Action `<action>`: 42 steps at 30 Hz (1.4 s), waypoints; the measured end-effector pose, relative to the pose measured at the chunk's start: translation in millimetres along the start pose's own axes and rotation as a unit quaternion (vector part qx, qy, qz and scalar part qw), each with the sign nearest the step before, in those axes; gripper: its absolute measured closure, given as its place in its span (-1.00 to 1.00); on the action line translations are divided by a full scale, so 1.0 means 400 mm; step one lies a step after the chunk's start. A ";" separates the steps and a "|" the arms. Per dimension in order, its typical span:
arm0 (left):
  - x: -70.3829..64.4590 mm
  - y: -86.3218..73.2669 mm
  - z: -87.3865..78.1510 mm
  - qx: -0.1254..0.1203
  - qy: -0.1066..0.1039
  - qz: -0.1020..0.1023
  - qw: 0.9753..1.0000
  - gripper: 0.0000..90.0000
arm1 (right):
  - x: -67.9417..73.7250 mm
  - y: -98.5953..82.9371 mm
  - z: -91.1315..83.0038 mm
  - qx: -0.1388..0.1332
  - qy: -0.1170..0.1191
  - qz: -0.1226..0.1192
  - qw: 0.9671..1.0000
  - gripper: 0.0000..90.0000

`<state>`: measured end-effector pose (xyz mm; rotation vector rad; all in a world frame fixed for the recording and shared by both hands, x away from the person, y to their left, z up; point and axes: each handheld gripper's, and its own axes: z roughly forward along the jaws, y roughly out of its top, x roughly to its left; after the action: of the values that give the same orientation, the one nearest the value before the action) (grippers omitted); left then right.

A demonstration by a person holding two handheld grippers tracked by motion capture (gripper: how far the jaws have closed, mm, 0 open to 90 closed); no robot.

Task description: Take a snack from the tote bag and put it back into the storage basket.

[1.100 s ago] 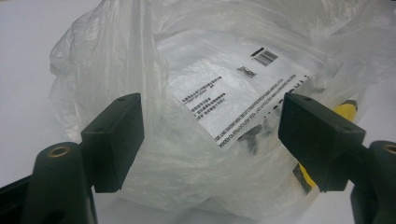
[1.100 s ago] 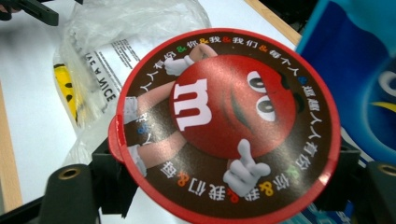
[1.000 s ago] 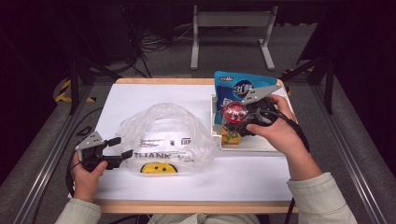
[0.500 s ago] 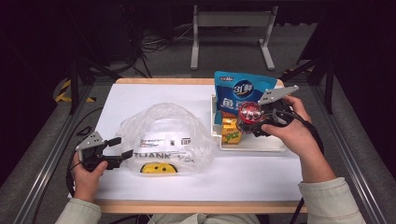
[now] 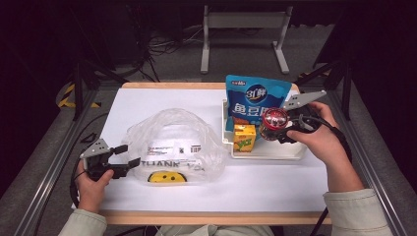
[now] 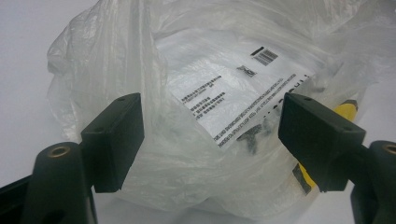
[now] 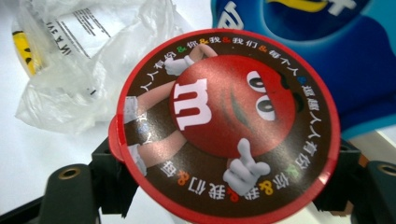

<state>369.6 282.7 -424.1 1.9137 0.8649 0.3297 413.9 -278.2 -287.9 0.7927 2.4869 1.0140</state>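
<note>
Red-lidded M&M's tub (image 5: 273, 123) sits clamped in the right tool (image 5: 281, 129), lifted over the white tray (image 5: 265, 151); left tool (image 5: 119, 160), spread apart, faces the plastic bag (image 5: 172, 142); next, carry it bagward

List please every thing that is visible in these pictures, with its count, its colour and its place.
candy tub: 1, red lid with a red M character, held in the right gripper above the tray
tray: 1, white, right side of the table
snack pouch: 1, blue with white writing, standing at the back of the tray
juice carton: 1, yellow and orange, upright in the tray at its left side
plastic bag: 1, clear with black print and a yellow smiley, middle of the table
table: 1, white top with a wooden edge
left gripper: 1, black, jaws open at the left edge of the bag
right gripper: 1, black, jaws shut on the tub
hands and sleeves: 2, pale sleeves, coming from the bottom
</note>
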 end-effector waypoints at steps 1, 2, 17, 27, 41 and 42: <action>0.000 0.000 0.000 0.000 0.000 0.000 1.000 -0.49 | -0.004 -0.004 0.000 0.002 -0.001 0.002 1.000 -0.44; 0.000 0.000 0.001 0.000 0.001 0.001 1.000 -0.49 | -0.007 -0.008 -0.001 0.003 -0.003 0.003 1.000 -0.44; 0.000 0.000 0.001 -0.001 0.001 0.000 1.000 -0.49 | -0.066 -0.068 0.008 0.007 -0.012 0.017 1.000 -0.44; 0.000 0.000 0.001 0.000 0.001 0.001 1.000 -0.49 | -0.095 -0.108 0.034 0.018 -0.009 0.020 1.000 -0.44; 0.000 0.000 0.001 0.001 0.002 0.002 1.000 -0.49 | -0.108 -0.160 0.085 0.035 -0.004 0.020 0.999 -0.44; 0.000 0.000 0.002 0.001 0.002 0.000 1.000 -0.49 | -0.108 -0.163 0.089 0.036 -0.002 0.020 0.999 -0.44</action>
<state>369.7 282.2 -424.5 1.9150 0.8671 0.3331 441.5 -324.0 -355.0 0.8686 2.5260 0.9378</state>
